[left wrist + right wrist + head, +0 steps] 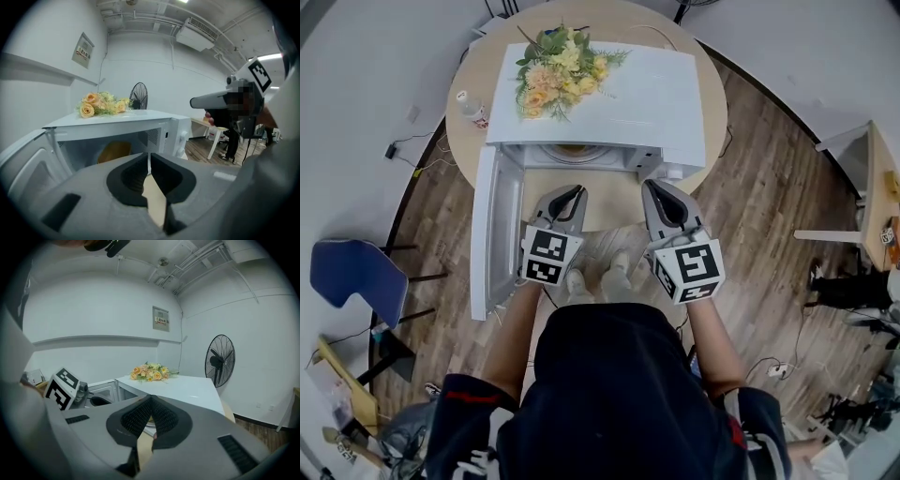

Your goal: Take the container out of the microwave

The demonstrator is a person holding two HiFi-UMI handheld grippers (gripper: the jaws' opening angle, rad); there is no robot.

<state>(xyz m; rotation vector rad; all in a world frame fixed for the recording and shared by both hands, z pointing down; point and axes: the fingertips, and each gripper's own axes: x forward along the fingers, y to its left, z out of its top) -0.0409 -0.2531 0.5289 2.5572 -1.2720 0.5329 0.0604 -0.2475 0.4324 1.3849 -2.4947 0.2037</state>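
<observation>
A white microwave (609,103) stands on a round wooden table (591,204), its door (492,234) swung open to the left. Inside on the turntable sits the yellowish container (574,150), which the left gripper view shows as a rounded yellow shape (115,152) in the cavity. My left gripper (575,193) is shut and empty, just in front of the opening. My right gripper (654,186) is also shut with nothing in it, by the microwave's front right corner. In the right gripper view its jaws (150,400) meet over the microwave's top (187,387).
A bunch of yellow flowers (558,75) lies on top of the microwave. A small bottle (472,108) stands on the table at its left. A blue chair (356,277) is at the left, a white table (872,187) at the right, a standing fan (219,361) behind.
</observation>
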